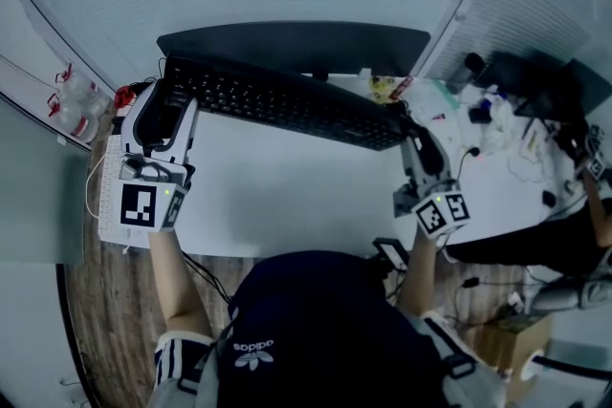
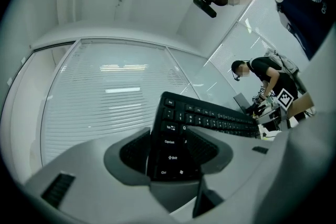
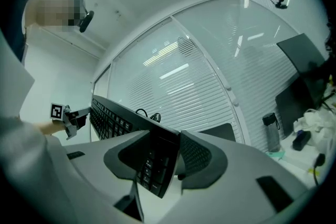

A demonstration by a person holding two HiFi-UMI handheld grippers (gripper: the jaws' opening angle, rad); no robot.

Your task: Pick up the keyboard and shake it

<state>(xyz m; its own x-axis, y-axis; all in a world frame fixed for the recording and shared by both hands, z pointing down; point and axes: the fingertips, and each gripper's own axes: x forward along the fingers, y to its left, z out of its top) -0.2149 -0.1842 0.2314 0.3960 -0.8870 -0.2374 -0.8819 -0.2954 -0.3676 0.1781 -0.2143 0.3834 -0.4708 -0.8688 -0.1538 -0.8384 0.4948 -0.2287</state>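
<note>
The black keyboard (image 1: 287, 100) hangs above the white desk (image 1: 287, 196), lifted and tilted so its keys face up and toward me. My left gripper (image 1: 164, 110) is shut on the keyboard's left end; in the left gripper view that end (image 2: 173, 149) sits between the dark ribbed pads (image 2: 134, 152). My right gripper (image 1: 409, 131) is shut on the right end, and the right gripper view shows the keyboard's edge (image 3: 155, 162) clamped between its pads (image 3: 194, 155). A cable (image 3: 144, 115) loops off the keyboard's back.
A dark monitor (image 1: 296, 48) stands behind the keyboard. Clutter of cables, bottles and small items (image 1: 497, 119) covers the right part of the desk. Plastic bottles (image 1: 76, 100) stand at the far left. Another person (image 2: 265, 78) works at the right desk.
</note>
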